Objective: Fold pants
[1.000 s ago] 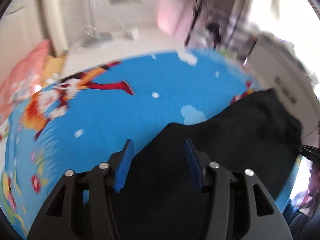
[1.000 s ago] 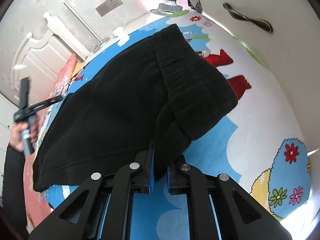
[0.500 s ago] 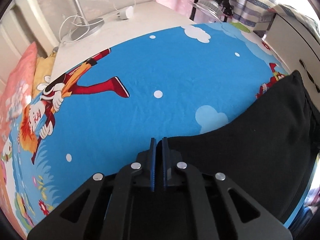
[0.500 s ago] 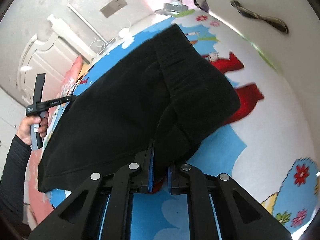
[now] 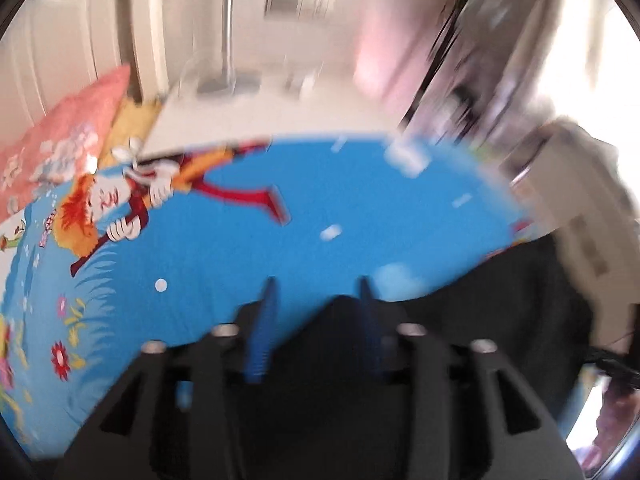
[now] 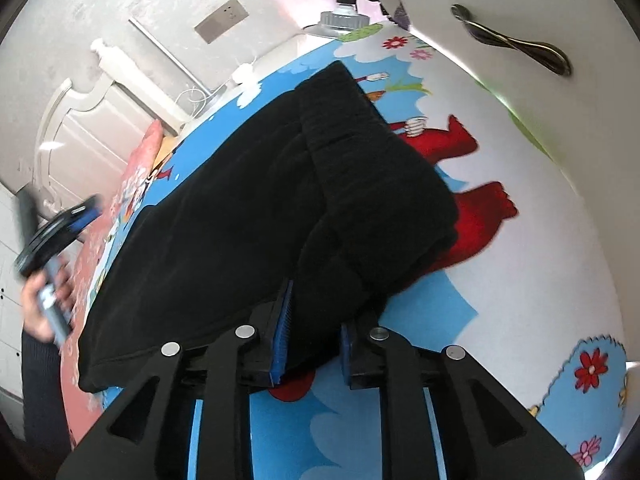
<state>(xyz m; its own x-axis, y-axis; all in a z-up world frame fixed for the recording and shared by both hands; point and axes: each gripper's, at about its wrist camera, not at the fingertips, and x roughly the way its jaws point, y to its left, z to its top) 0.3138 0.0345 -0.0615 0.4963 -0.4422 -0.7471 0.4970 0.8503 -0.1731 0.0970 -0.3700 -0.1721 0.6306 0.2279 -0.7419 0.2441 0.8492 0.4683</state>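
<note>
The black pants [image 6: 280, 200] lie folded in a thick pile on the blue cartoon sheet [image 6: 432, 312]. The wide waistband end lies doubled over on top, next to the big red feet drawn on the sheet.

The right gripper [image 6: 314, 334] sits at the near edge of the pants. Its jaws are opening, with a small gap between them. A lump of the black cloth sits in that gap. I cannot tell if the blue pads [image 6: 282, 336] touch it.

The left gripper [image 5: 316, 320] is up above the far corner of the pants, and its picture is blurry. Its jaws are opening and spread wide. Nothing is pinched between them; a corner of the pants shows below.

A hand [image 6: 40, 300] in a dark sleeve [image 6: 40, 384] holds that gripper, off beside the pants. A pink pillow [image 5: 60, 140] lies past the sheet.
</note>
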